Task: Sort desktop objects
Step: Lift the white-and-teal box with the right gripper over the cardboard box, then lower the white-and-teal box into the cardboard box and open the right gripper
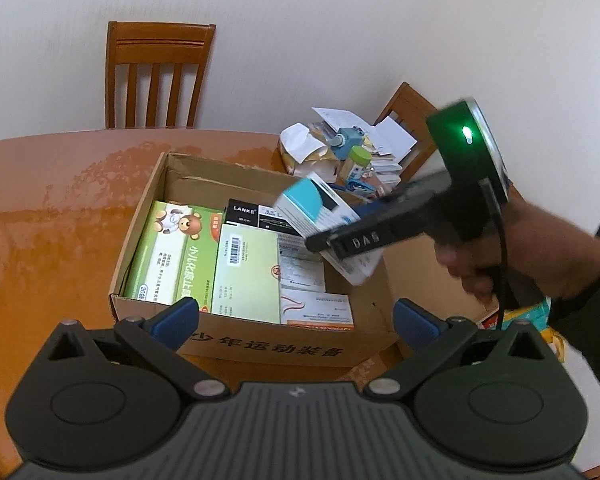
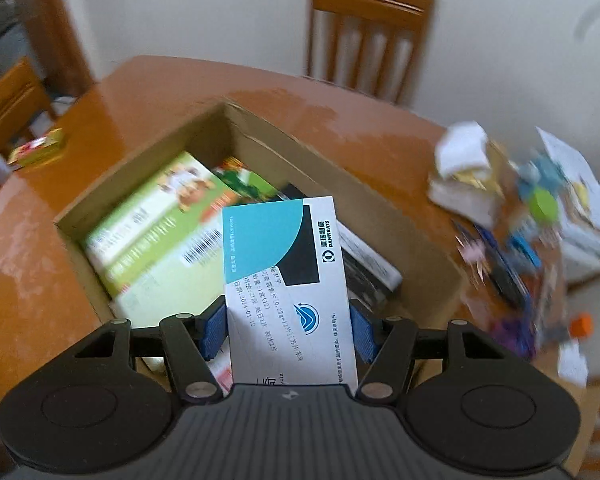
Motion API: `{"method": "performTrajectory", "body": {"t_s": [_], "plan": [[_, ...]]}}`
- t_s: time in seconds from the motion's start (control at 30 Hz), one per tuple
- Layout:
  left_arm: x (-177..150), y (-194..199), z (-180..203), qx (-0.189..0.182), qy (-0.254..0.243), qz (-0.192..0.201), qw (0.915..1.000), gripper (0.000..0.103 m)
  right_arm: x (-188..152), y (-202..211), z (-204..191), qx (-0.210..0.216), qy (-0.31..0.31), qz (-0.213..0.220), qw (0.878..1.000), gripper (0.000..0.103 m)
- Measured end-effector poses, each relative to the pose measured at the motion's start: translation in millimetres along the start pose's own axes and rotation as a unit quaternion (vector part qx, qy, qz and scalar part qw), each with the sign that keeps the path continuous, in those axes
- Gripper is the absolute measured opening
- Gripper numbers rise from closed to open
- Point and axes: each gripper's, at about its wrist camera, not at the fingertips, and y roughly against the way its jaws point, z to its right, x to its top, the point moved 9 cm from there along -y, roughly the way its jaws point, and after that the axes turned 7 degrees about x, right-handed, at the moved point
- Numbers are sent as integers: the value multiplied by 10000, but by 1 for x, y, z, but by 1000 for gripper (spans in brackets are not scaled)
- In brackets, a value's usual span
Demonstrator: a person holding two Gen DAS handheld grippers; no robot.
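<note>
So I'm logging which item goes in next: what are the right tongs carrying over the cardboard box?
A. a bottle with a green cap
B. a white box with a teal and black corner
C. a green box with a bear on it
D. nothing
B: the right tongs are clamped on the white and teal box, held above the cardboard box.
</note>
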Motion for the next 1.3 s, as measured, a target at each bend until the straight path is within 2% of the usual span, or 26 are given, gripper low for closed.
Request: {"method": "performTrajectory", "body": {"t_s": [0.1,0.2,0.23,0.3,0.33,0.4,0.5,0.63,0.77,1.07,1.3], "plan": [[-2,-2,-4,19,57,-29,10000,103,20,-14,-5,135,597,-96,9981,67],[-6,-1,-10,60,115,-64,9999,103,39,-30,-13,75,1452,-150,9893,67],[-6,0,-12,82,129,-80,9999,103,43,-35,-15,73,1547,-259,9876,67],[-7,3,-17,112,184,-54,9998,103,47,-36,-12,125,1296,-345,9909,67],[-8,4,-20,126,226,-41,9997,103,46,-35,-7,5,1138,-384,9928,67],[-9,5,-26,139,314,-37,9994,103,38,-31,6,-235,781,-480,9955,67],[-10,2,-31,135,395,-66,9991,103,20,-18,21,-235,246,-529,9980,67],[-10,-3,-29,48,384,-96,9992,103,-11,-8,33,-414,-474,-517,9967,67],[-13,-7,-18,-100,244,-178,9995,103,-37,-14,28,-525,-1086,-442,9917,66],[-18,-8,-8,-227,89,-256,9994,103,-55,-31,9,-622,-1307,-408,9886,65],[-20,-10,-17,-183,212,-270,9992,103,-45,-29,15,-852,-1369,-187,9867,65]]}}
